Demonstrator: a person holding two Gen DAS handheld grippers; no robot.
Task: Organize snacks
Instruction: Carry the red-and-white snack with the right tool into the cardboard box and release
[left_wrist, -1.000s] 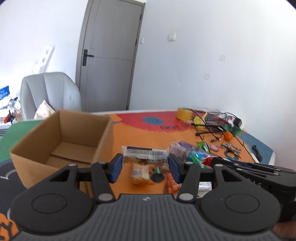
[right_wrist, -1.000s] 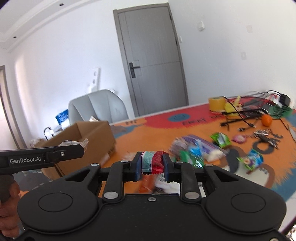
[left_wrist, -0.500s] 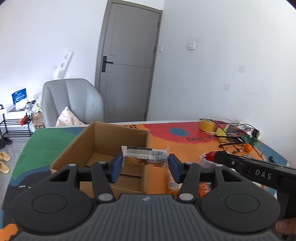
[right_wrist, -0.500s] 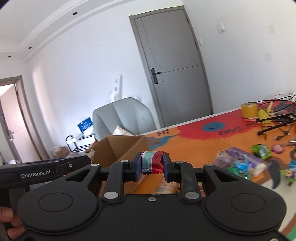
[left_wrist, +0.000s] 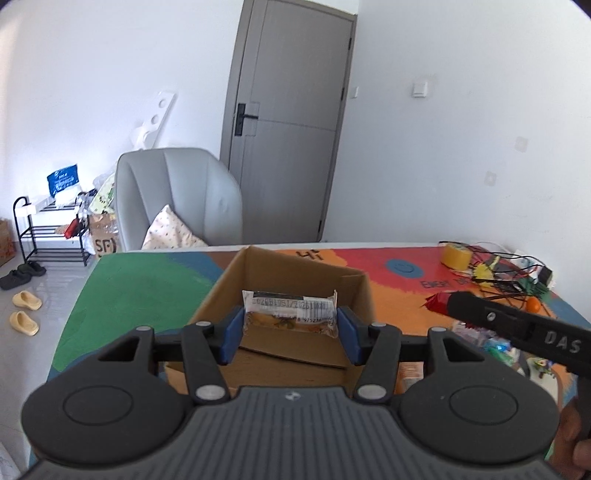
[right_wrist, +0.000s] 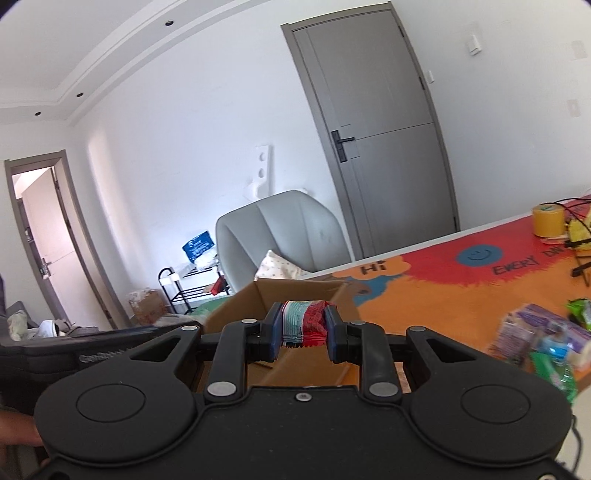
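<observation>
Snack packet (left_wrist: 290, 309): clear wrapper with barcode, between the left gripper (left_wrist: 290, 326) pads, over the open cardboard box (left_wrist: 288, 275)
Left gripper: jaws opening, pads at packet ends
Right gripper (right_wrist: 303, 328): clamped on red-teal pouch (right_wrist: 304, 323), box at 12 o'clock
Loose snacks (right_wrist: 543, 341): table, 3 o'clock

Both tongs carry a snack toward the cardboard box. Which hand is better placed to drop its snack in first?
Probably the left tongs: their clear packet, jaws already opening, hangs over the cardboard box. The right tongs appear to hold the red packet short of it.
</observation>
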